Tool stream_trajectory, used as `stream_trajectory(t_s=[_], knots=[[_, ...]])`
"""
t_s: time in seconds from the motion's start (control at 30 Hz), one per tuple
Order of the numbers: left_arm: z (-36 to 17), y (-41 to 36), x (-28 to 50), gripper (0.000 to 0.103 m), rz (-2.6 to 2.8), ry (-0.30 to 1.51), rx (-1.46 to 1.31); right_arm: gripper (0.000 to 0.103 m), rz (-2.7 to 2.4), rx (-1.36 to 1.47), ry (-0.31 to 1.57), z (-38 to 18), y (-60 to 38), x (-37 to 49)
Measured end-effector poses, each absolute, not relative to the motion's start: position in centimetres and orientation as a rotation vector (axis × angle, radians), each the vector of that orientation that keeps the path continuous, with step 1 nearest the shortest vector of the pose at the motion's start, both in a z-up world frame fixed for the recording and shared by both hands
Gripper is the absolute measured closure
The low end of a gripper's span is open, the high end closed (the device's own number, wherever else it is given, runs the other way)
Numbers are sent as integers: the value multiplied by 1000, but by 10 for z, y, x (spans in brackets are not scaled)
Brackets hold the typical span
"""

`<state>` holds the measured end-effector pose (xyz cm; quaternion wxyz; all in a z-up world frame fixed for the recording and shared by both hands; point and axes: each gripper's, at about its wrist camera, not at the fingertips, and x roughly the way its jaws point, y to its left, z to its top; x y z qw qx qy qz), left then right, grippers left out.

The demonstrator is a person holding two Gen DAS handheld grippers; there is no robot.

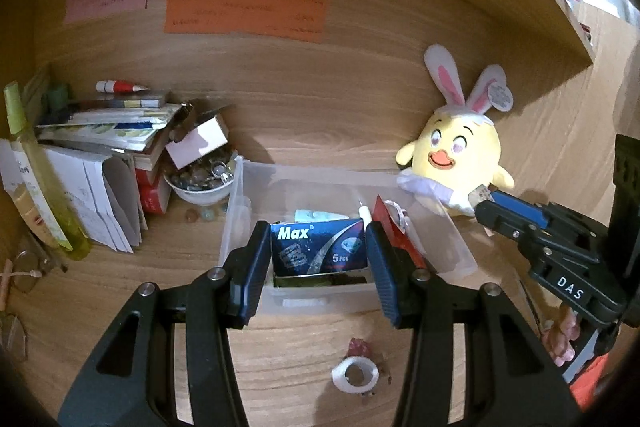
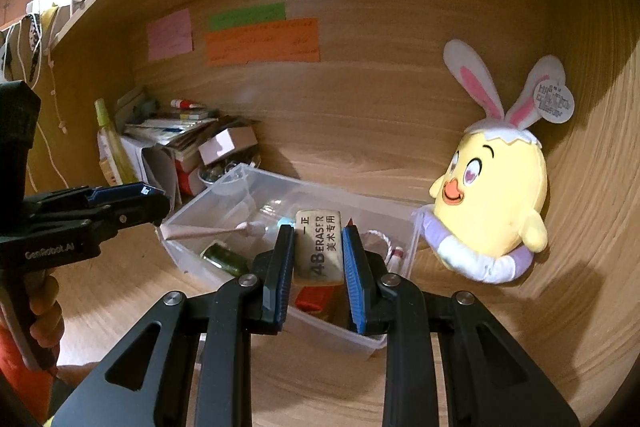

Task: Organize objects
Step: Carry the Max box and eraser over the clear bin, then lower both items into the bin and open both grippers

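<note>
Left gripper clamped on blue Max box, right gripper clamped on 4B eraser; both held over clear plastic bin, probably to drop in with other small items.

both tools clamped, angled down.

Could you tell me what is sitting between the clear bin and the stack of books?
A white bowl of small trinkets, shown in the left wrist view, between the clear bin and the stack of books.
</note>
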<state>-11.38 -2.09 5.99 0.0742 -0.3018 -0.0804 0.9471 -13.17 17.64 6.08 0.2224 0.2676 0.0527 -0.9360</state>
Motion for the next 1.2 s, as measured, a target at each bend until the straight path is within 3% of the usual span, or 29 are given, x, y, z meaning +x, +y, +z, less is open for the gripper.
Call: stream_trajectory(t_s=[0.3,1.2], knots=[[65,-23,-130,55,2854,-259,-893,81,-2584,751,162,61,170,-147],[1,-2,-184,55,2727,-175,-1134,81,-2452,1008,242,-11,133,-193]])
